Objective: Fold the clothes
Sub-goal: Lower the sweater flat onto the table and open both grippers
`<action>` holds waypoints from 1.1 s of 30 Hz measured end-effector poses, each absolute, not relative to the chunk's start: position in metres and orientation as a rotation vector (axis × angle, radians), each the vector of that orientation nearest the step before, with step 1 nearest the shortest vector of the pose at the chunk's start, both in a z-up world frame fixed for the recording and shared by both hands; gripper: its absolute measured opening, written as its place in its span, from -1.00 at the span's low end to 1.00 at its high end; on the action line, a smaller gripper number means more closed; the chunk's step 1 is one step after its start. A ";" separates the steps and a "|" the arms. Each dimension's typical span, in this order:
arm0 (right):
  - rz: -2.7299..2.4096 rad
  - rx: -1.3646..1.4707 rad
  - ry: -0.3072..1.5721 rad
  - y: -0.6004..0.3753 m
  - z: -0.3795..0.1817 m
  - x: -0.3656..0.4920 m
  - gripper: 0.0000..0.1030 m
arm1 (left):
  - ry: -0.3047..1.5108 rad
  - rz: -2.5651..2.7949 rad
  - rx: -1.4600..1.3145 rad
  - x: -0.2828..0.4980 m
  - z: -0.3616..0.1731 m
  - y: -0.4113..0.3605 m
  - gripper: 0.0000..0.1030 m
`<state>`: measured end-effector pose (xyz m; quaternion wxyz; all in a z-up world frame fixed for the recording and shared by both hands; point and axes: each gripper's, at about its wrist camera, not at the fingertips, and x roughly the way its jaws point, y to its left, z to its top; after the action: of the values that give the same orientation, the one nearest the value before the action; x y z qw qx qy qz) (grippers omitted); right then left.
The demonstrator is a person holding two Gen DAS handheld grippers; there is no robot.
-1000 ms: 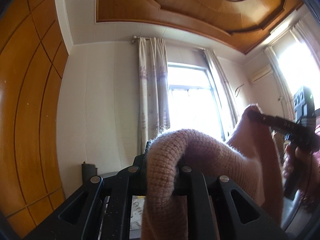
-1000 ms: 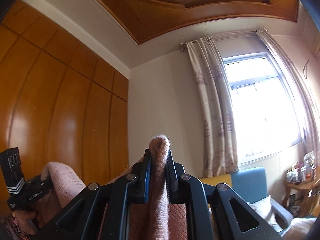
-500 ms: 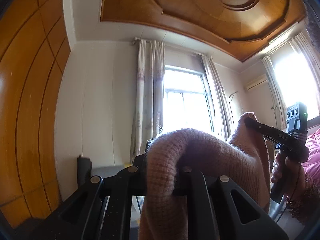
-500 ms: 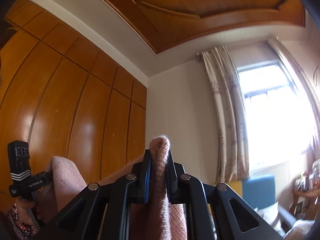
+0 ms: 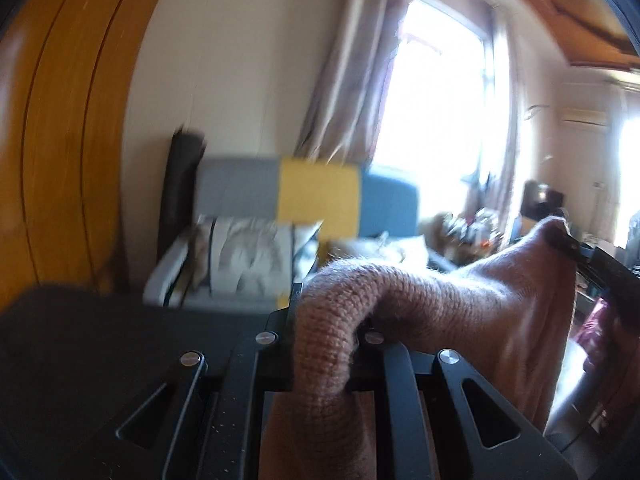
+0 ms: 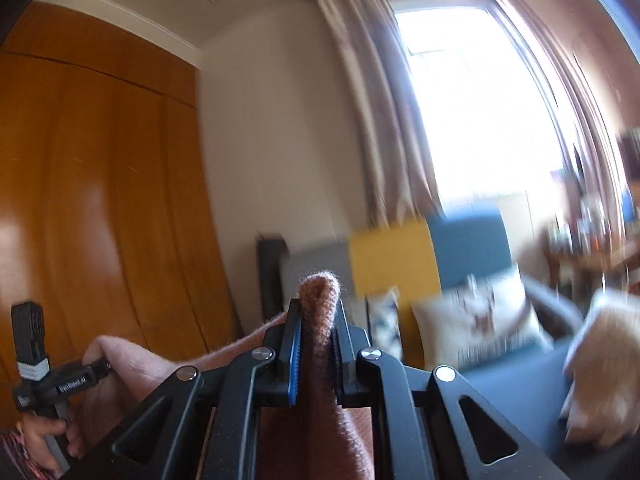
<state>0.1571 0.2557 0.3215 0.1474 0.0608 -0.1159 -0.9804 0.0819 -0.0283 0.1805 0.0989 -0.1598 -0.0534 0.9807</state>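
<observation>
Wood-panelled wall, curtained window and a grey-yellow-blue sofa fill the background; no container shows. Your left gripper and right gripper each have fingers clenched on the pink knit sweater, stretched in the air between them (frames blurred). No fold is visible; judged barely begun, laying out and folding remain.
</observation>
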 end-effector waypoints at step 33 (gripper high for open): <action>-2.676 1.305 -0.523 0.291 0.068 -0.107 -0.40 | -0.064 2.732 -1.384 -0.128 0.019 -0.016 -0.16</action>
<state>-0.1070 0.2907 0.0680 0.0594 0.4309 -0.1728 -0.8837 -0.1283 -0.0156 0.0193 0.0389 -0.4515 -0.0210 0.8912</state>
